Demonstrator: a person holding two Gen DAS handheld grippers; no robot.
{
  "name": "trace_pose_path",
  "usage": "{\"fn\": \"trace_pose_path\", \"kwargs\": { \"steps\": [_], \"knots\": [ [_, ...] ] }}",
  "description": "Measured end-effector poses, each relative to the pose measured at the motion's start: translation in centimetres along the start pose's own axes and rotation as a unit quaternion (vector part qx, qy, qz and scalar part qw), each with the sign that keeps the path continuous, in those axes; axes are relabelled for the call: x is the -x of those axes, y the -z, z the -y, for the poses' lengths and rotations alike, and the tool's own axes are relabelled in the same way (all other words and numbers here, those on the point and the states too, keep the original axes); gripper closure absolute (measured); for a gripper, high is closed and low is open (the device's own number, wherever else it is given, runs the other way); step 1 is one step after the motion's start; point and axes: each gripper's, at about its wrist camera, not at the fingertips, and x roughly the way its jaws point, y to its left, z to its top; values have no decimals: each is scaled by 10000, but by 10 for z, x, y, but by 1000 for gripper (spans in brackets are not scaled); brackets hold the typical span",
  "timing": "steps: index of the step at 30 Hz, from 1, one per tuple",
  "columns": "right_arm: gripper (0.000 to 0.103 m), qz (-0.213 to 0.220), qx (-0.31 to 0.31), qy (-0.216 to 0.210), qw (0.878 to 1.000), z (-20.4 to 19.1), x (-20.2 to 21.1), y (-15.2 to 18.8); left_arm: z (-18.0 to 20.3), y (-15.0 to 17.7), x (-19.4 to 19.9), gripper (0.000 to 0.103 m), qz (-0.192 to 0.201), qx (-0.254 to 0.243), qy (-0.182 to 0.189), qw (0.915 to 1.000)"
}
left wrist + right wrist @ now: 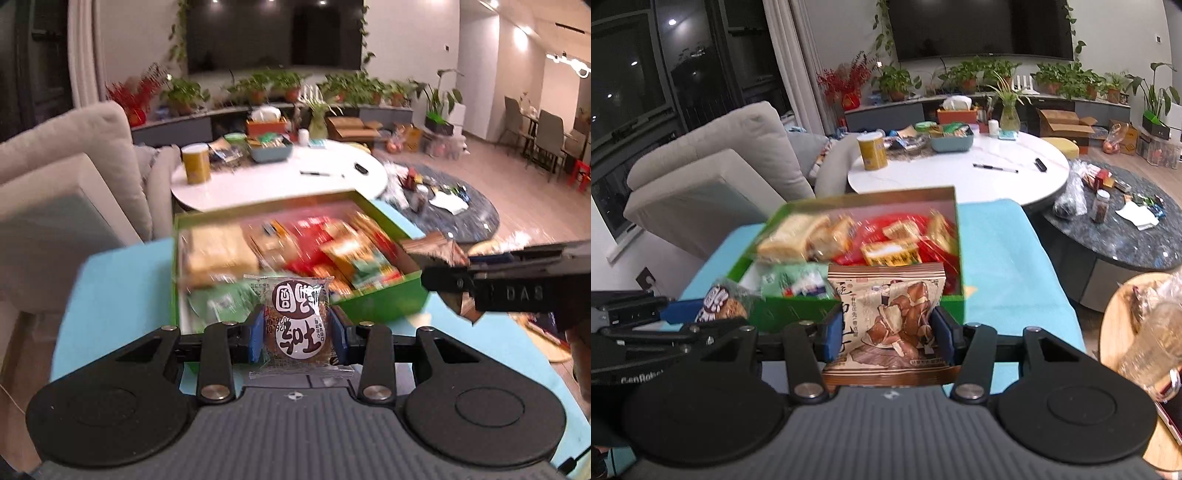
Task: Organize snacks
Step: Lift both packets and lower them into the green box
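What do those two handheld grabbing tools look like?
Both match: the left gripper and right gripper have a grey ribbed body, two round black discs, black linkage bars with silver rivets, and blue fingers. White lettering marks the side of the black housing. No sleeve is visible.

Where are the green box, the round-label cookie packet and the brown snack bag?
green box [798, 310], right wrist view, near wall.
cookie packet [298, 325], left wrist view, label centre.
brown snack bag [892, 317], right wrist view, printed front.
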Motion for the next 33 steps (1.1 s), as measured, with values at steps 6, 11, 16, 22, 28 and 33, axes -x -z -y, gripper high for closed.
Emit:
{"fn": "trace_pose_path", "kwargs": {
  "steps": [6, 11, 16, 22, 28, 33],
  "knots": [
    [23, 63, 92, -74, 9999, -16, -9, -16, -18, -18, -6, 69, 160, 103, -102, 9998],
    [23, 116, 110, -112, 9998, -22, -18, -28, -30, -27, -17, 69, 178, 184, -156, 9996],
    [23, 145, 68, -112, 9998, -27, -31, -37, -40, -31, -30, 69, 154, 270, -176, 9994],
    [23, 82, 103, -115, 9998, -32, -48, -42, -48, -31, -44, 69, 96, 353, -170, 9992],
    [23, -31, 110, -101, 9999, -34, -63, -44, -54, -29, -57, 69, 11, 420, -135, 9990],
    [23, -127, 105, -85, 9998, -36, -75, -45, -56, -27, -65, 69, -62, 452, -106, 9989]
  ]
}}
